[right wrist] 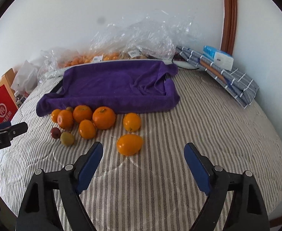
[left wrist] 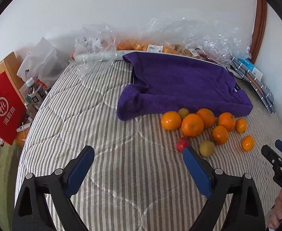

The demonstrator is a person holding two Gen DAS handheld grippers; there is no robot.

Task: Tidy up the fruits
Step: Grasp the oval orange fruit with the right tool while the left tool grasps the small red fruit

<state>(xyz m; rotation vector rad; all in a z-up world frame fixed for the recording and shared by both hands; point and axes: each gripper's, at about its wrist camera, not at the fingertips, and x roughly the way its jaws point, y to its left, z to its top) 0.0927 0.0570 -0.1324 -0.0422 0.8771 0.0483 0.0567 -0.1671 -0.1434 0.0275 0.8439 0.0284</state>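
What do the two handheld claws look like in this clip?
Both match: black plastic frames with triangular cutouts, silver pivot bolts and blue finger pads. The left claw carries white "enRobot.AI" lettering, the right claw "DAS". Bare fingers grip each handle; no cables visible.

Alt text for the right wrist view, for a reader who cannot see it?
Open right gripper hovers over a striped quilt, its jaws apart near an oval orange fruit. More round orange fruits cluster before a purple towel-draped tray.
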